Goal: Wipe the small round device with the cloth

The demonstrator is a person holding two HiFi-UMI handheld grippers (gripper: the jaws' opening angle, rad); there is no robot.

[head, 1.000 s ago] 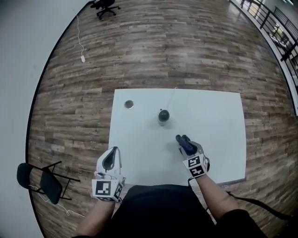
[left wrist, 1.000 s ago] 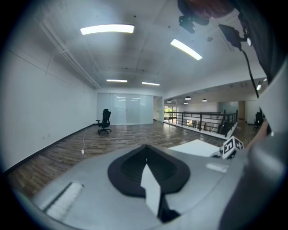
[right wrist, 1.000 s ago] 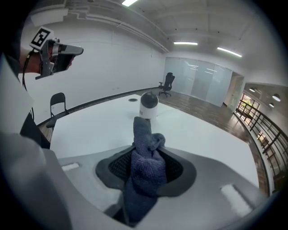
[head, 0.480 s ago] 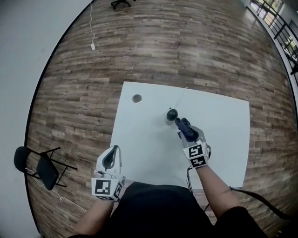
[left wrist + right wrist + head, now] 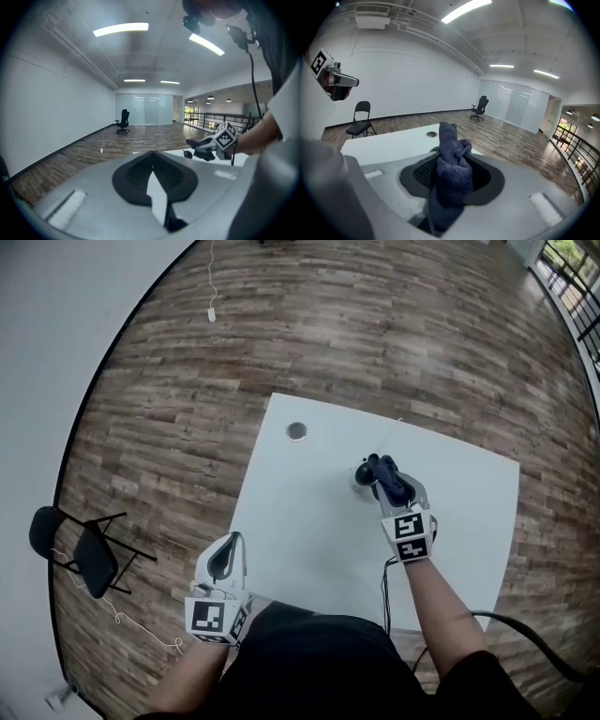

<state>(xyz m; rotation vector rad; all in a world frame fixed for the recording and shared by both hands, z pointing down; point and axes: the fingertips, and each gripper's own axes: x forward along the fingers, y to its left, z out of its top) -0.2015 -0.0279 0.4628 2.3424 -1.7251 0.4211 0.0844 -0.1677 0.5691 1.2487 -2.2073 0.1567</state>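
Blue cloth [image 5: 451, 168] pinched in right hand-held gripper [image 5: 389, 482], long axis along jaws, tip forward; left hand-held gripper [image 5: 223, 561] pressed together.

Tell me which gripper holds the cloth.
The right gripper, shut on the blue cloth; the left gripper is shut and empty.

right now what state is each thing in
right gripper: shut on the cloth, raised over the table
cloth: bunched up, sticking out past the jaws
small round device: standing on the table, cloth right beside it, contact unclear
left gripper: shut, nothing in it, at the table's near edge
folding chair: unfolded, nobody on it
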